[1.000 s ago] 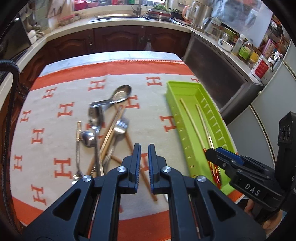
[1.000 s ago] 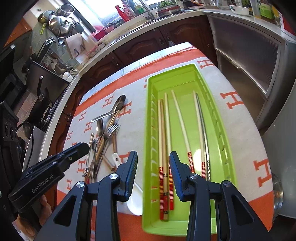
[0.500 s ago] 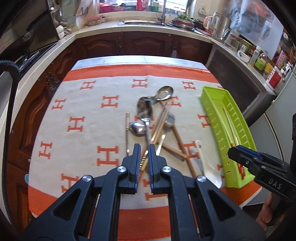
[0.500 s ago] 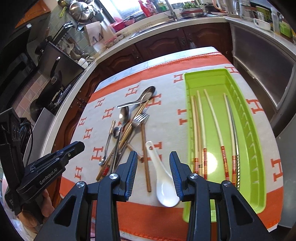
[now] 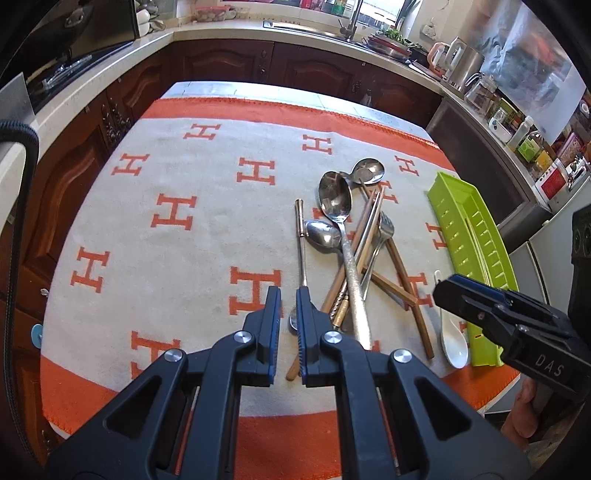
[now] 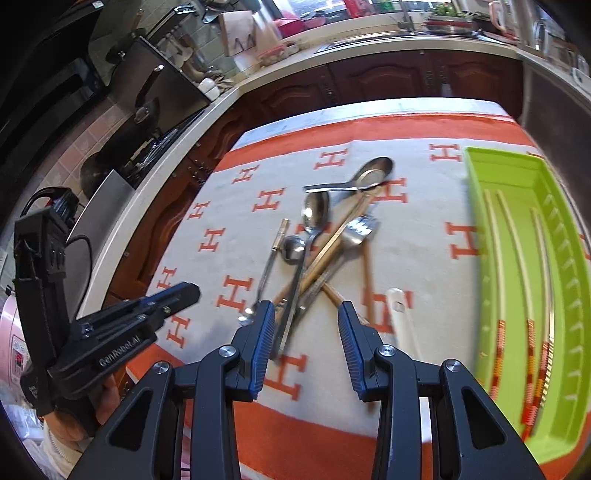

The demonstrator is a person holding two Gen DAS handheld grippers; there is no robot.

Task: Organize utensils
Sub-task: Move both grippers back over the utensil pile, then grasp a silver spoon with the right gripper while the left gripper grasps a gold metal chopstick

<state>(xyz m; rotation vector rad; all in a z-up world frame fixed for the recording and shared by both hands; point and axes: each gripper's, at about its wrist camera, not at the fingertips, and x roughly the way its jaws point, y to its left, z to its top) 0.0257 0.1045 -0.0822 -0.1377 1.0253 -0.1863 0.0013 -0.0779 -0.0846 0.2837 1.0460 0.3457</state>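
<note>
Both grippers swing from tray to utensil pile

Left gripper (image 5: 288, 308) pressed together, empty; right gripper (image 6: 306, 325) half-spread, empty, pile (image 6: 317, 251) now ahead, green tray (image 6: 565, 332) at its right.

We note an orange-and-cream H-patterned cloth (image 5: 207, 236) covering the tabletop; dark wood cabinets (image 5: 221, 66) behind; kettle (image 5: 463, 62) on the counter; sink faucet (image 5: 351, 22).
</note>
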